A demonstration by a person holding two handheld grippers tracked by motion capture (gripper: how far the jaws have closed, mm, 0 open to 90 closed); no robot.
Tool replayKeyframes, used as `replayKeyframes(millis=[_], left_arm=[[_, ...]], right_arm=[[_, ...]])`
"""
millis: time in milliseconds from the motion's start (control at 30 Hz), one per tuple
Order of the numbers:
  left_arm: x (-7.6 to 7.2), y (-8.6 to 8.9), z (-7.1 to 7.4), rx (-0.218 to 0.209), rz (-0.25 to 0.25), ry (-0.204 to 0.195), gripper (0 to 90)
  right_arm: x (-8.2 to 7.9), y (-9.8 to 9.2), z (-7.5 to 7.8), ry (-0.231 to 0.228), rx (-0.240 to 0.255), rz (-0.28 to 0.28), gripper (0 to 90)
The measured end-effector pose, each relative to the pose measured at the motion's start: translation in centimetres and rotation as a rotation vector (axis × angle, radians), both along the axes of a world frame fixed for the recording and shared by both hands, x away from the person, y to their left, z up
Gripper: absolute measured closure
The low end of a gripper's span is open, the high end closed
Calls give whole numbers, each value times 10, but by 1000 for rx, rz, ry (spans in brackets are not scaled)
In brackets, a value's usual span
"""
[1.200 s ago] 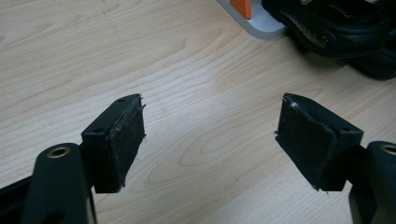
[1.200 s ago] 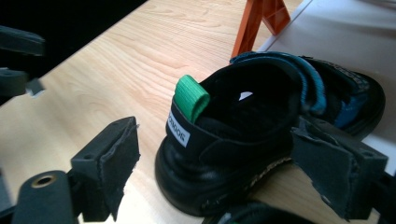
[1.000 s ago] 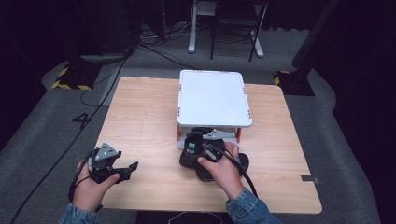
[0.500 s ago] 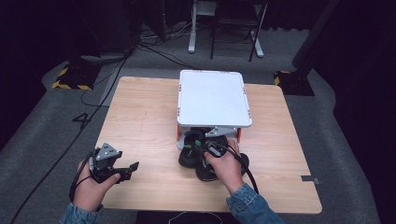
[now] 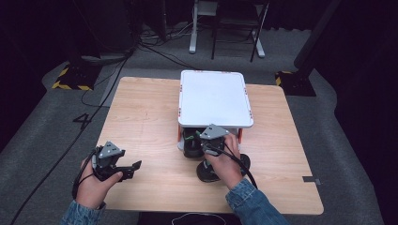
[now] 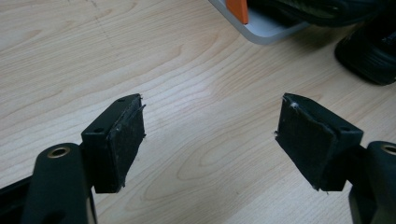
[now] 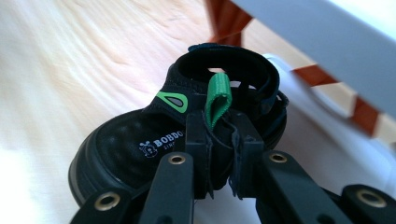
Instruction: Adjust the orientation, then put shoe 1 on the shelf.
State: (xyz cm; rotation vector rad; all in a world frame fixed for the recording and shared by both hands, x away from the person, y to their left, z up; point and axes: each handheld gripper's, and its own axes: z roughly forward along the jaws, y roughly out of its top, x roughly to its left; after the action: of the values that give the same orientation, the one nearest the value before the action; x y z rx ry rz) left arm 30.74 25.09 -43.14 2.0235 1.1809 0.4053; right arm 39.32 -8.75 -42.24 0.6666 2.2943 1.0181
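Your left gripper (image 5: pixel 123 169) rests low at the table's (image 5: pixel 141 117) near edge, jaws wide apart over bare wood. Your right gripper (image 7: pixel 219 163) has just closed, clamped on the black shoe's (image 7: pixel 140 149) heel, just before the white rack (image 5: pixel 213 98).

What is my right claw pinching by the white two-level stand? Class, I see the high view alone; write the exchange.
Observer: The right claw has just been closing and is shut on the black mesh shoe, at its collar beside a green fabric pull loop.
Operator: Is the left claw holding anything?
Observer: No; the left claw stands open, with bare pale wooden table between its pads.
Operator: Any marking on that shoe?
Observer: White lettering on its side.
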Motion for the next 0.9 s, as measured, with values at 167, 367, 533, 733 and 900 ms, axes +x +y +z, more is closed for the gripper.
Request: replayKeyframes(millis=[167, 367, 533, 733, 900], left_arm=[[2, -1, 1, -2, -8, -1, 238], [4, -4, -1, -2, -18, 4, 238], [4, -5, 0, -1, -21, 5, 238], [4, -6, 1, 0, -22, -1, 238], [4, -4, 0, 2, -20, 4, 239]], right_arm=[[15, -4, -11, -32, -46, -39, 803], [30, -11, -20, -17, -35, -87, 796], [29, -9, -21, -31, -44, -83, 768], [28, -8, -21, 27, -77, -61, 621], [14, -16, -12, 57, -2, -29, 431]])
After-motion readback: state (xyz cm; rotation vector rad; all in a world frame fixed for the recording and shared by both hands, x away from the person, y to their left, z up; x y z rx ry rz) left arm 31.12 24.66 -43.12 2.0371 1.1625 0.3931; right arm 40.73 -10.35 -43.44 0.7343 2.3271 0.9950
